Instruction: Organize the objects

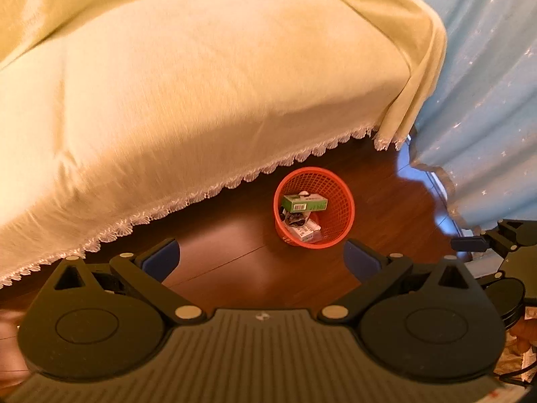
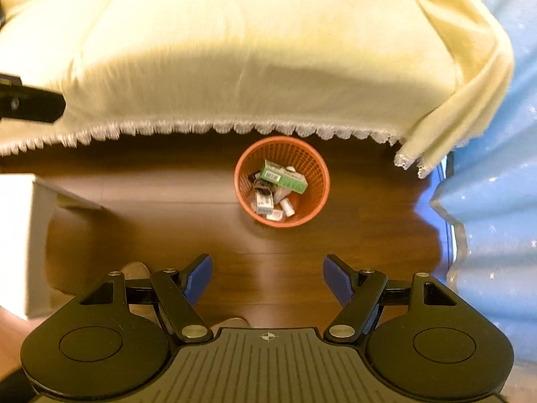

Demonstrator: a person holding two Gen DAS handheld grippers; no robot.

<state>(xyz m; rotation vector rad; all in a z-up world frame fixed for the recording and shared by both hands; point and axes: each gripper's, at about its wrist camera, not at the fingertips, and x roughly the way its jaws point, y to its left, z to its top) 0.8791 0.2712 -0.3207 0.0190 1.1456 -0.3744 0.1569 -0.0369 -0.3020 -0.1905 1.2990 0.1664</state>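
An orange mesh basket (image 1: 339,198) stands on the dark wooden floor, far below both grippers. Inside it lie a green box (image 1: 304,203) on top, small white boxes and a small white bottle (image 2: 287,207). The same basket (image 2: 315,181) and green box (image 2: 284,176) show in the right wrist view. My left gripper (image 1: 261,258) hangs high above the floor, open wide, nothing between its blue pads. My right gripper (image 2: 267,278) is also open and empty, well above the basket. The right gripper's finger (image 1: 470,243) shows at the right edge of the left wrist view.
A pale yellow cloth with a lace hem (image 1: 201,94) covers a table or bed just behind the basket. Blue star-patterned curtains (image 1: 486,84) hang at the right. A white box-like object (image 2: 23,241) stands on the floor at the left. A foot (image 2: 137,270) shows below my right gripper.
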